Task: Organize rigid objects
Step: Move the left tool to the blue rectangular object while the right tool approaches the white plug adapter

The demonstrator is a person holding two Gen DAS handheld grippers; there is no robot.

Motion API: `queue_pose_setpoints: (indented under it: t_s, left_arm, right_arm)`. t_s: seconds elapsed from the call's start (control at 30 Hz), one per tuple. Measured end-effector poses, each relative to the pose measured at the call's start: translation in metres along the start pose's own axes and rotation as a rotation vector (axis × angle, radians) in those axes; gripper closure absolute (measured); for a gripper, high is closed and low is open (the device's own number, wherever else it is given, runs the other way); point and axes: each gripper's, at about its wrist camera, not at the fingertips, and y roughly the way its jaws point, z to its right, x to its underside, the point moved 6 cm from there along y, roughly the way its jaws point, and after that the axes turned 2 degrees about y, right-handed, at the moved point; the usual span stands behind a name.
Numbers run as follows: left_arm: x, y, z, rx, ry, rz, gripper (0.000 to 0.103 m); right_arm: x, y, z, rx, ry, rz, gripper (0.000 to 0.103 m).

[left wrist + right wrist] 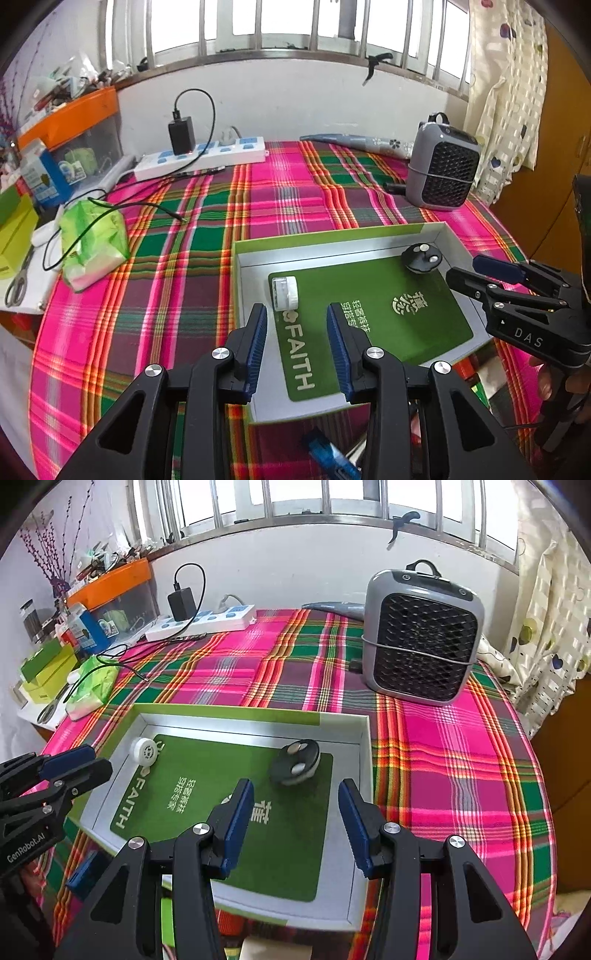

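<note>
Two tongs poised over a half-filled tray on a plaid-covered surface

Both the left tongs (297,347) and right tongs (295,823) stand apart and empty above the shallow tray (243,254). Inside lie a white capped bottle (284,292), on its side with its long axis running across the left tongs' gap, just ahead of them, and a black round disc (295,762), just ahead of the right tongs. Each likely suits its nearer hand.

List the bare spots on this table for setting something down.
Free: plaid cloth between power strip and box tray; cloth right of the tray, before the fan heater. Crowded: left edge around the green tissue pack and boxes.
</note>
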Motion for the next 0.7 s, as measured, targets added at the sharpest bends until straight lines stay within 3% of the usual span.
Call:
queue_pose_setpoints:
  t_s: [0.53,0.7]
  left_arm:
    - [0.036,-0.047,-0.018,0.018,-0.068,0.047,0.070]
    - [0.050,-0.054,-0.013,0.063,-0.088,0.037,0.065]
  right_arm:
    - [0.035,-0.041,0.013,-0.019,0.075,0.048,0.054]
    - [0.047,-0.051,0.013,-0.018,0.084,0.059,0.054]
